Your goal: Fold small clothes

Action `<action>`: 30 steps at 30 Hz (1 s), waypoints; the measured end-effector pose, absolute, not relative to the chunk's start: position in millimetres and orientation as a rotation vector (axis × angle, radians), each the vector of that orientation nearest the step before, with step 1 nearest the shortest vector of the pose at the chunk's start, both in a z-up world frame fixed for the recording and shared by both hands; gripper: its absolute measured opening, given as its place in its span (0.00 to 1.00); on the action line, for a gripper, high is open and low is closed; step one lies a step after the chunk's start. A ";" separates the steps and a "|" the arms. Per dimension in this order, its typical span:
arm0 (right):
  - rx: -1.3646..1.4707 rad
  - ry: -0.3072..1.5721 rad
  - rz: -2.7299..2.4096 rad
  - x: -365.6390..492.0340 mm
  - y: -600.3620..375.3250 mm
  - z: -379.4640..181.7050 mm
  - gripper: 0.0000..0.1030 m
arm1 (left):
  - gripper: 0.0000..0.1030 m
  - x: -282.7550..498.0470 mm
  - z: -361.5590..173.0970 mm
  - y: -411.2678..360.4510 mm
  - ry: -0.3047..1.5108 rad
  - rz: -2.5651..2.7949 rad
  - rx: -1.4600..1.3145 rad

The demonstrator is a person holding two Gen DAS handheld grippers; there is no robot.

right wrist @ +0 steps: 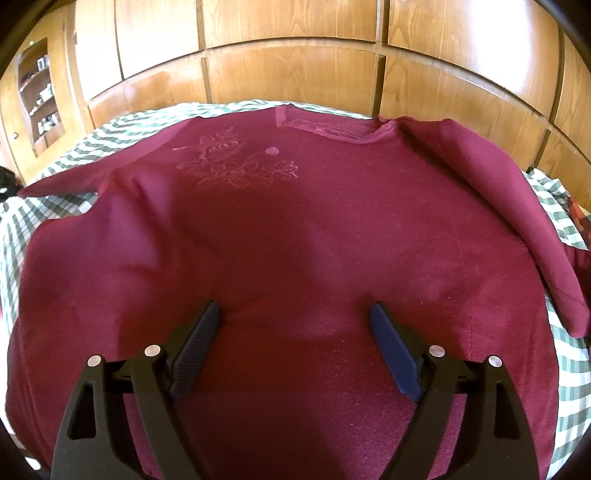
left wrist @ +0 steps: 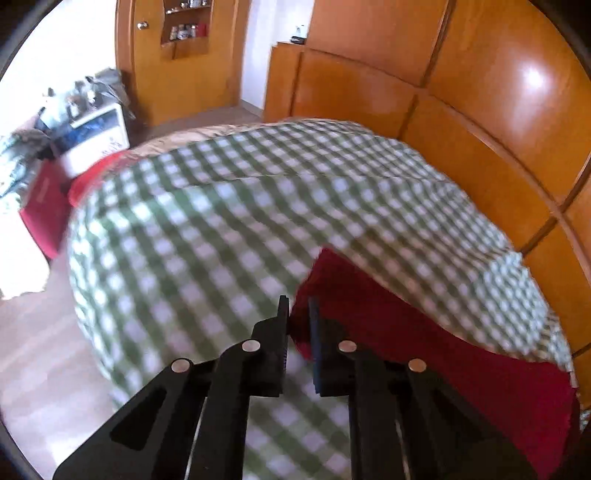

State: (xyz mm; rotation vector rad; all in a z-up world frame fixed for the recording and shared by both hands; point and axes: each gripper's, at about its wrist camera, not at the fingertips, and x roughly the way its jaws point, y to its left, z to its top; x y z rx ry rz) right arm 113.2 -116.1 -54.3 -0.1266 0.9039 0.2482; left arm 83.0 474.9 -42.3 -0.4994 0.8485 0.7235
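A dark red long-sleeved top (right wrist: 295, 236) with a pale flower print lies flat on a green-and-white checked cloth (right wrist: 22, 221), neck toward the wooden wall. Its right sleeve is folded in along the side. My right gripper (right wrist: 295, 314) is open, its fingers spread just above the lower middle of the top. In the left wrist view my left gripper (left wrist: 298, 306) is shut on a corner of the red top (left wrist: 424, 343), which trails off to the right over the checked cloth (left wrist: 221, 221). That view is blurred.
A wooden panelled wall (right wrist: 295, 55) runs behind the surface. The left wrist view shows a wooden door and shelf niche (left wrist: 184, 29), a red item (left wrist: 44, 206) and clutter (left wrist: 74, 122) at the left, and pale floor (left wrist: 44, 369) below the cloth's edge.
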 end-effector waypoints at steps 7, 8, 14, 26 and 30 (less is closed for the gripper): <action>-0.124 0.903 0.249 113.2 -117.1 -54.3 0.81 | 0.26 94.9 -78.5 477.6 0.979 0.819 -0.549; -0.123 0.903 0.249 113.2 -117.1 -54.4 0.81 | 0.31 93.1 -70.0 467.7 0.934 0.801 -0.551; -0.120 0.900 0.248 112.9 -117.4 -54.3 0.81 | 0.32 107.6 -30.8 347.4 0.848 0.392 -0.398; -0.077 0.886 0.260 110.6 -123.5 -52.6 0.81 | 0.50 79.1 -77.1 132.7 0.977 -0.348 -0.328; -0.060 0.882 0.272 109.1 -125.5 -52.4 0.81 | 0.11 52.3 -82.7 125.9 1.019 -0.378 -0.327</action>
